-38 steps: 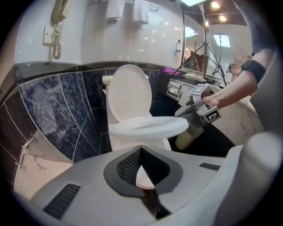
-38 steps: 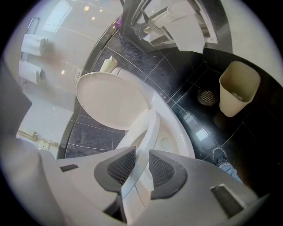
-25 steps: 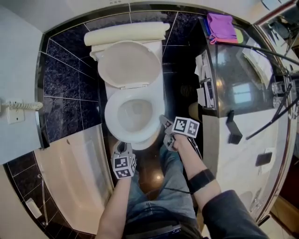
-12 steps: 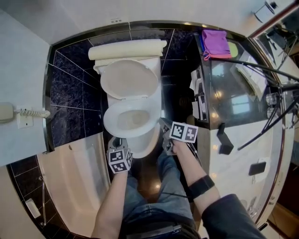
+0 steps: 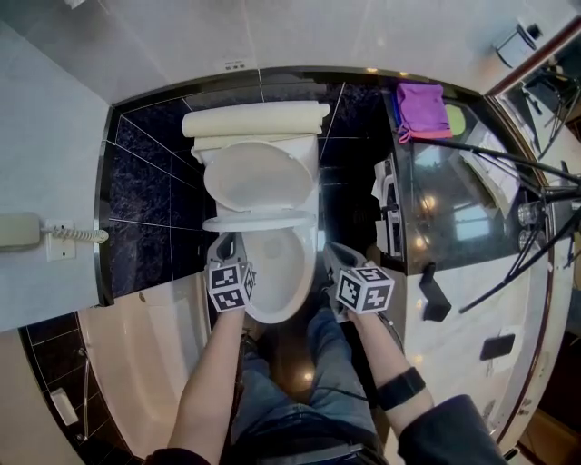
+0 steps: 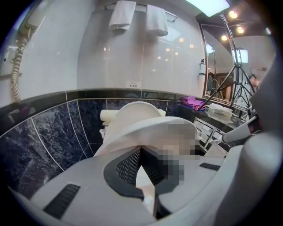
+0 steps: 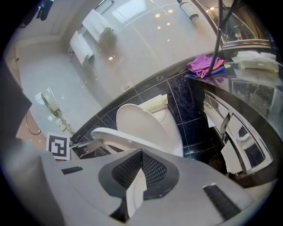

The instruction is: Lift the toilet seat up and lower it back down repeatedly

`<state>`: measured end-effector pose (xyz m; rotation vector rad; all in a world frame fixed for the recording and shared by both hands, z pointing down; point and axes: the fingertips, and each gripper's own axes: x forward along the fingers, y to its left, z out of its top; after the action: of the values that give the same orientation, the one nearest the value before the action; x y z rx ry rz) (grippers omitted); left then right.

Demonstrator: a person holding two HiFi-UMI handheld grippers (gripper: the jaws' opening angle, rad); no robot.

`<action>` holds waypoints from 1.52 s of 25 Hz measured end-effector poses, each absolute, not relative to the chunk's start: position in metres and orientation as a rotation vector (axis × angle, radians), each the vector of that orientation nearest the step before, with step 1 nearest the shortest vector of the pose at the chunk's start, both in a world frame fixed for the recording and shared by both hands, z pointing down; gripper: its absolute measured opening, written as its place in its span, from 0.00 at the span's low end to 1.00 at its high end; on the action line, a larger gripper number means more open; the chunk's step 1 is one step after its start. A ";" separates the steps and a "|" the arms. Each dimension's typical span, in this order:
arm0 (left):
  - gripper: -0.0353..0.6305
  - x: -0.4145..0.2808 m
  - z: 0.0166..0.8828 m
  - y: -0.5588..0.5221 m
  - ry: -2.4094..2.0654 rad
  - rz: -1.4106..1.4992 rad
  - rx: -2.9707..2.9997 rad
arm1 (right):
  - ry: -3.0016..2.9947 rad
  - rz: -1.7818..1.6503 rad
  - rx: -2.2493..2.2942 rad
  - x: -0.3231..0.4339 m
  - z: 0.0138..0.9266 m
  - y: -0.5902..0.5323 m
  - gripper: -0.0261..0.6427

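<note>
Facing the toilet: a person [image 5: 272, 400] in jeans looks steeply down on it, with one tool in each hand.
Seat: the toilet seat [image 5: 257, 221] is partway up. Its front is lifted clear of the bowl [image 5: 277, 277] and its back is at the hinge. In the head view it shows as a narrow pale band across the rear of the bowl.
Lid: the lid [image 5: 256, 175] is fully raised behind the seat and leans on the tank [image 5: 256, 121].
Left tool: the left tool [image 5: 223, 245] is at the seat's left side. In its own view the jaws are clenched tip to tip with nothing clamped between them. The seat's rim crosses just above the tips, and it cannot be told whether they touch its underside.
Right tool: the right tool [image 5: 339, 258] is at the seat's right side, level with the left one. Its jaws have just been closing and now meet at the tips, with nothing between them. The seat's rim runs right behind and above the tips.
Right of the toilet: a purple cloth [image 5: 422, 109] lies at the far end of a dark glossy tabletop [image 5: 463, 163].
Left of the toilet: a wall phone [image 5: 23, 230] with a coiled cord hangs on the pale wall, and a bathtub [image 5: 145, 354] is below it.
Wall behind: there are dark marbled tiles [image 5: 145, 173] low down and two white towels [image 6: 121, 13] on a rail high up.
</note>
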<state>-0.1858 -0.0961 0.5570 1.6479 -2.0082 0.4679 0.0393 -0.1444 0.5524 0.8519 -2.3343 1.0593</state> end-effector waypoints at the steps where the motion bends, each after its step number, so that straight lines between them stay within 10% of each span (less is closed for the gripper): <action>1: 0.05 -0.190 0.555 -0.106 -2.018 0.471 1.661 | -2.344 1.032 0.848 0.039 0.550 -0.147 0.06; 17: 0.05 -0.227 0.556 -0.192 -2.069 0.551 1.700 | -2.404 0.846 0.806 0.041 0.531 -0.185 0.06; 38: 0.05 -0.176 0.442 -0.044 -1.978 0.567 1.859 | -2.422 0.570 0.827 0.046 0.462 -0.112 0.06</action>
<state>-0.1762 -0.0440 0.4421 1.8593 -1.9781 0.5673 0.0463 -0.1120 0.4617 0.8265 -2.4224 0.5704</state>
